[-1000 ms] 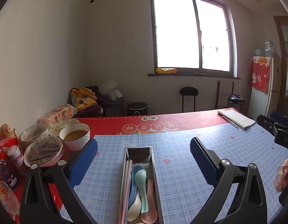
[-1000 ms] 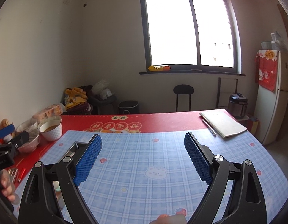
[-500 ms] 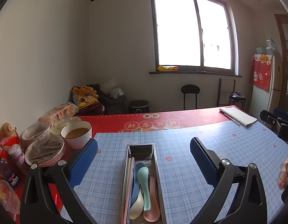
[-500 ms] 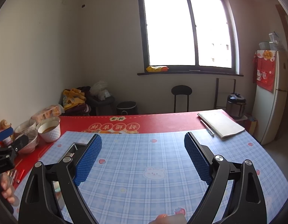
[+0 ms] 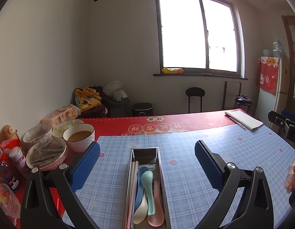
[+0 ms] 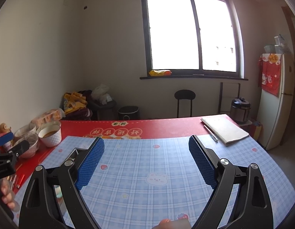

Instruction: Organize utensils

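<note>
A narrow metal utensil box (image 5: 159, 164) lies lengthwise on the blue checked cloth (image 5: 185, 148). Inside it are blue, mint, cream and pink plastic spoons (image 5: 147, 187) and pale chopsticks (image 5: 132, 187) along its left wall. My left gripper (image 5: 147, 160) hangs open above the box, its blue pads wide on either side, holding nothing. My right gripper (image 6: 146, 158) is open over the bare cloth, empty; the box's far end (image 6: 74, 152) peeks out behind its left finger. The other gripper shows at the edge of each wrist view.
Covered bowls (image 5: 46, 152) and a white bowl of brown liquid (image 5: 78, 136) crowd the table's left side, with bottles (image 5: 6, 173) and a tissue pack (image 5: 57, 115). A notebook with a pen (image 6: 223, 129) lies at the far right. A person's fingers (image 6: 8, 200) show at the edge.
Both grippers have lifted and drawn back slightly, so the table and the box sit a little lower in view. Both stay open and empty.
</note>
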Demonstrator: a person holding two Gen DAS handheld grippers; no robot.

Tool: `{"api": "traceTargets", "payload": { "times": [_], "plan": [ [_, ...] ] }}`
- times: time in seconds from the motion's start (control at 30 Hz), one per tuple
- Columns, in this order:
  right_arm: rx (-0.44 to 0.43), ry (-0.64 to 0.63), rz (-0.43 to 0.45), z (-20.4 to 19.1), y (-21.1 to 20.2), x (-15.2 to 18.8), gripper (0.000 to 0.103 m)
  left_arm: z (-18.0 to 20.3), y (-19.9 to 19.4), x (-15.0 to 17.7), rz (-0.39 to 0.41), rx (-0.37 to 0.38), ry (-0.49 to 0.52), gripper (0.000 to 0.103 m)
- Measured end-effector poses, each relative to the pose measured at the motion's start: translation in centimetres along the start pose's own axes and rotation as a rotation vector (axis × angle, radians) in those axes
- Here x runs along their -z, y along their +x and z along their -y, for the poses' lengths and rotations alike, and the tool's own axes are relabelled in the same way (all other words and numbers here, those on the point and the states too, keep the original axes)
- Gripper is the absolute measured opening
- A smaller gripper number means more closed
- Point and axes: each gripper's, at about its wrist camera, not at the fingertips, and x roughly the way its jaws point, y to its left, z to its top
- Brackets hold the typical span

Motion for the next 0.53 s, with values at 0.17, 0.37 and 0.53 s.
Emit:
{"api": "traceTargets", "payload": {
  "times": [0.17, 0.37, 0.53],
  "plan": [
    [-0.001, -0.002, -0.003, 0.00, -0.01, 0.03, 0.087, 0.01, -0.44, -0.06, 0.010, -0.004, 0.005, 0.097],
    [0.001, -0.001, -0.003, -0.01, 0.00, 0.03, 0.087, -0.13, -0.47, -0.16, 0.004, -0.011, 0.003, 0.097],
    [0.000, 0.000, -0.005, -0.01, 0.01, 0.04, 0.087, -0.16, -0.74, -0.17, 0.010, -0.015, 0.009, 0.097]
  ]
}}
